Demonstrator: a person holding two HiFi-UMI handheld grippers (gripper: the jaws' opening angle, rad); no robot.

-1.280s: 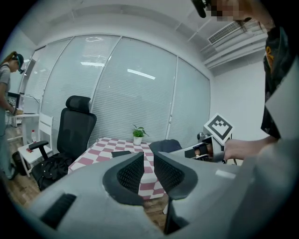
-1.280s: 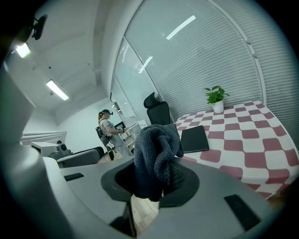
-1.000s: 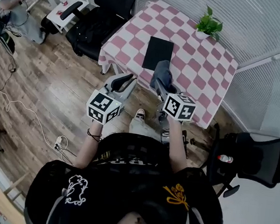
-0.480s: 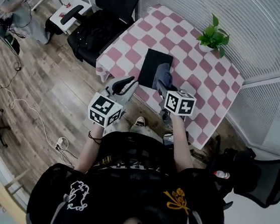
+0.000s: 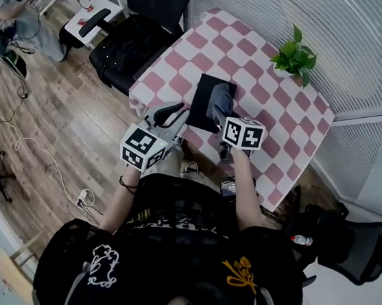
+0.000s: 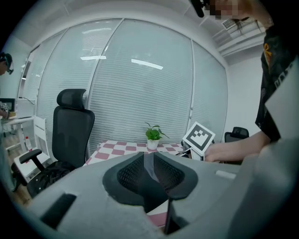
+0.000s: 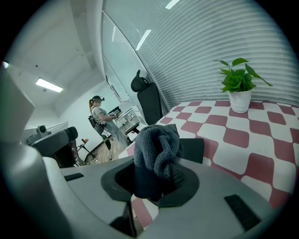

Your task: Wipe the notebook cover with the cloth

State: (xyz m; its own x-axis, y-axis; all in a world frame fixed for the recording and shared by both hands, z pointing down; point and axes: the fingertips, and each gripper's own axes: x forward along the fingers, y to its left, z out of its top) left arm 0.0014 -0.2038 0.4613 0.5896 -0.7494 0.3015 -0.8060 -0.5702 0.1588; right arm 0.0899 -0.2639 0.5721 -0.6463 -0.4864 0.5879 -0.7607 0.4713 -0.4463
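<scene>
So my right gripper is clamped on a bunched-up dark grey cloth. It hangs over the near end of the black notebook, which lies flat on the pink-and-white checkered table, close to my edge. My left gripper has its jaws pressed together with nothing in them, and it sits by the table's near-left edge. I can't tell from either view whether the cloth is touching the cover yet.

My take on doing the wipe well: lower the wad until the loose fabric flattens on the cover, so the hard jaw tips stay off it. Then drag in long straight passes along the notebook's length. It looks light enough to skate on the tablecloth, so I'd go gentle, or pin a corner with the left gripper.

The only container I can see is the small white pot at the far side, well apart from the notebook, with a leafy green plant in it.
</scene>
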